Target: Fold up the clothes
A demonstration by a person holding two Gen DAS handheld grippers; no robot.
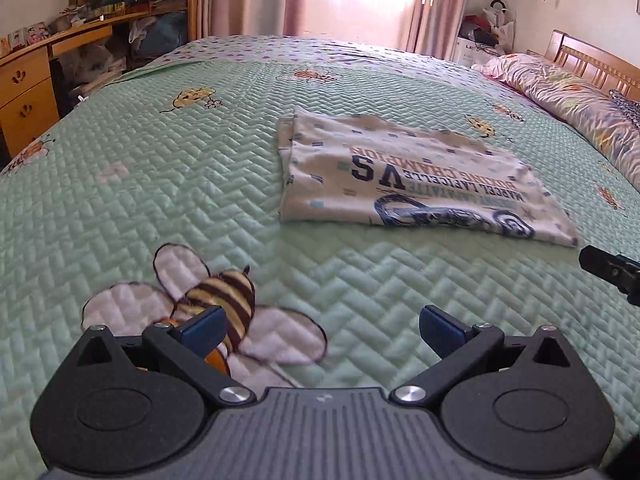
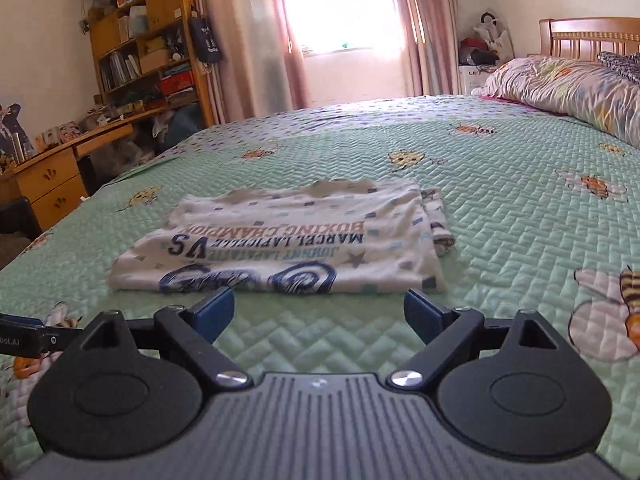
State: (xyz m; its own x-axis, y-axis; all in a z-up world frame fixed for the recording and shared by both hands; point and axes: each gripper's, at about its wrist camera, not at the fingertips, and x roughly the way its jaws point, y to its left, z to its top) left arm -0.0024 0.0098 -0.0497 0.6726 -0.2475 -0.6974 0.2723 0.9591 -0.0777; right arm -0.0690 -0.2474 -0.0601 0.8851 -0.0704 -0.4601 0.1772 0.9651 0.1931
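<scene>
Two open claws, left claw (image 1: 322,330), right claw (image 2: 319,312), short of folded shirt (image 2: 280,240) edge

Folded shirt (image 2: 280,240), centre of the right wrist frame: white, scattered small blue and teal squares, navy and teal lettering, navy swirl print. Quilt (image 2: 500,208): mint green, herringbone stitching, yellow-and-brown striped bees with white wings; purple-dotted band along the far edge. Gripper pads (image 1: 202,326), lower frame: blue on black arms. Curtains (image 2: 416,20), top: pink.
</scene>
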